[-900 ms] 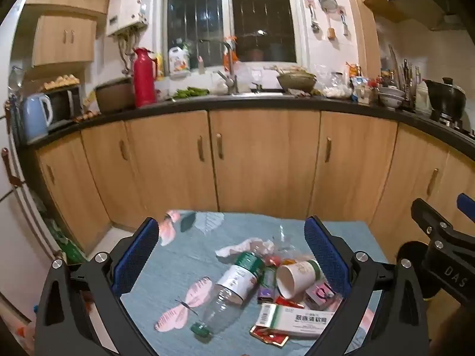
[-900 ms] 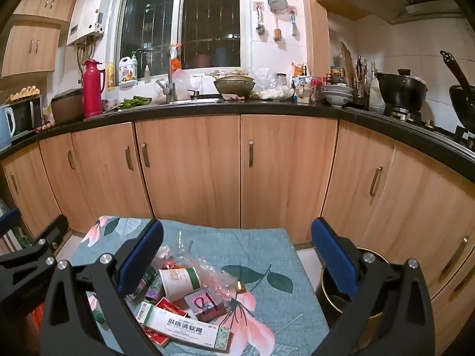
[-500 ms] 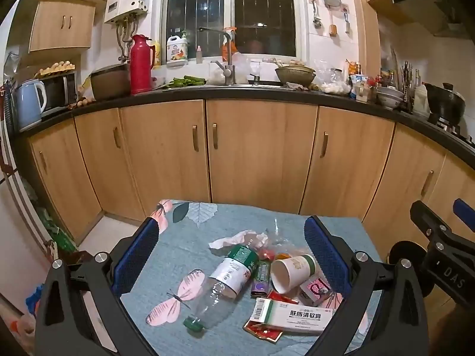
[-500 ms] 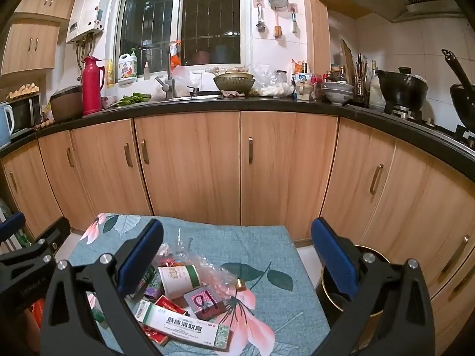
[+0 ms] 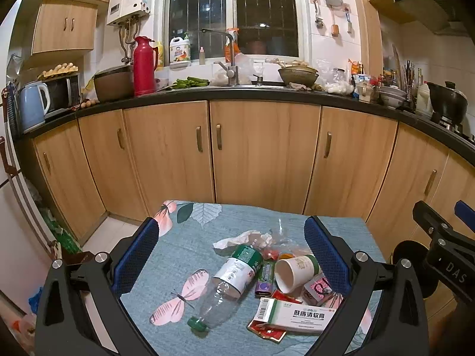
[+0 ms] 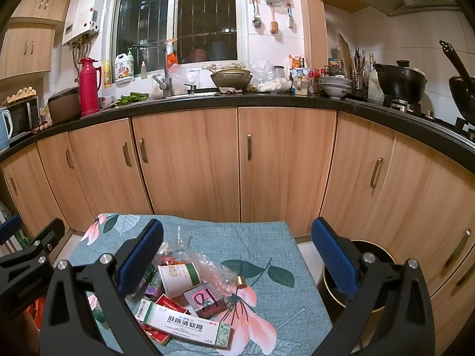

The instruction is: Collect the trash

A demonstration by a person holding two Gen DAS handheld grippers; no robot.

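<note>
Right wrist: bin half hidden behind right tool finger.

Blk grippers, blue-padded jaws, silver screws

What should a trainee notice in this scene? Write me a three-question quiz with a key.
1. True or false: the plastic bottle stands upright on the table.
2. The paper cup is: A) lying on its side among the trash; B) standing upright; C) held between two fingers.
3. Fill in: the fingers of the left gripper and of the right gripper are both ____, holding nothing.

Key:
1. False: it lies on its side.
2. A.
3. Open.
</note>
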